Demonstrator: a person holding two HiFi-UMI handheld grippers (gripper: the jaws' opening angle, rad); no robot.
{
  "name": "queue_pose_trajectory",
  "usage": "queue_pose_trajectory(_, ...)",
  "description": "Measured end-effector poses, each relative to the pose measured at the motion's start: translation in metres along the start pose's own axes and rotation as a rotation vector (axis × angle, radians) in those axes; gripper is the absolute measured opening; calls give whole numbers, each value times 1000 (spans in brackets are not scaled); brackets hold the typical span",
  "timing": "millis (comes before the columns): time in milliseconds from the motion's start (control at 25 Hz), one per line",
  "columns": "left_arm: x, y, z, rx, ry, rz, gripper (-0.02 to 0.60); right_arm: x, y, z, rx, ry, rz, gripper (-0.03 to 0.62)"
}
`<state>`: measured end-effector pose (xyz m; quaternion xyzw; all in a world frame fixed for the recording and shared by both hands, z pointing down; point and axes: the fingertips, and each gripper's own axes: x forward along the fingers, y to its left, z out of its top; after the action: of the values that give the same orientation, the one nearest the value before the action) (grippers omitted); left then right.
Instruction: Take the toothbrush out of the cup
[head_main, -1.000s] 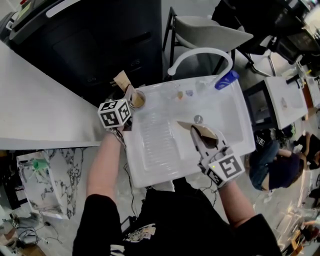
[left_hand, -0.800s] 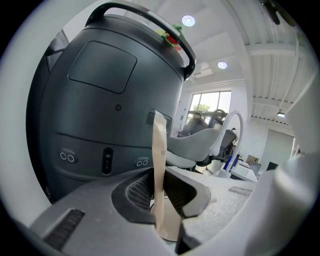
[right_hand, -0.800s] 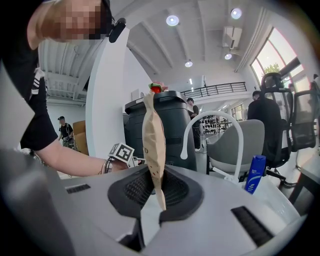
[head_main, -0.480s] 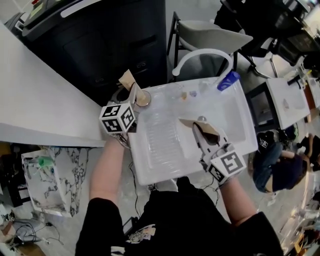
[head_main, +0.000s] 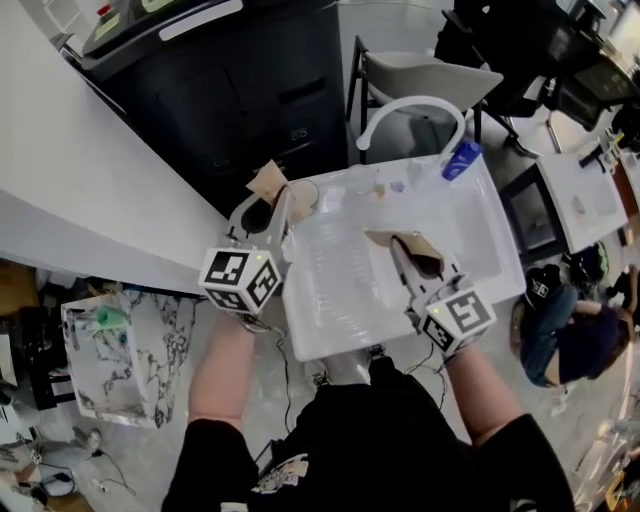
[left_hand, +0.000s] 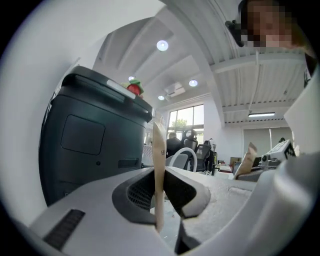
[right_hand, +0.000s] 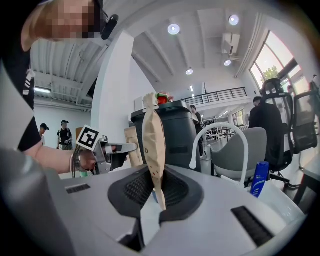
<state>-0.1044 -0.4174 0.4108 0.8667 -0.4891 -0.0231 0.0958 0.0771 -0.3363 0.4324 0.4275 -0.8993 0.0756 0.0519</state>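
Observation:
My left gripper (head_main: 272, 206) is shut on a flat brown paper packet (head_main: 267, 181), held up beside and above the clear cup (head_main: 303, 195) at the sink's back left corner. Its jaws have just been closing on that packet, which shows edge-on between them (left_hand: 159, 170). No bare toothbrush is visible; what the packet holds is hidden. Over the basin my right gripper (head_main: 401, 251) is shut on a second brown paper pouch (right_hand: 154, 145). The right gripper view also shows the left gripper (right_hand: 121, 148) with its packet (right_hand: 132, 145).
The white sink unit (head_main: 480, 255) has a white arched faucet (head_main: 412, 105) and a blue bottle (head_main: 460, 160) at its back edge. A black cabinet (head_main: 230, 90) stands behind the cup. A white counter (head_main: 70, 200) runs along the left. A grey chair (head_main: 430, 75) stands behind the sink.
The left gripper has lifted up and back from the cup with the brown packet in it. The right gripper with its pouch has risen slightly over the basin.

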Motion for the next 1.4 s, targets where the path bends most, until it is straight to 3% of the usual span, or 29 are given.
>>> queue_pose_trajectory(280,-76,-35,20,58,-46,11,43,-6,27,10,-5,-43,1,28)
queue_pose_trajectory(720,-156,-72,21,57,-53,13,41,-24,68,16,5,-68,-7,28)
queue_pose_trajectory(1000,-193,-87,3,49,-31,-6,41,-43,89,15,25,-80,-47,28)
queue_pose_trajectory(1400,-225,-111,-37,19,51,-110,41,-78,128,-12,51,-54,-112,28)
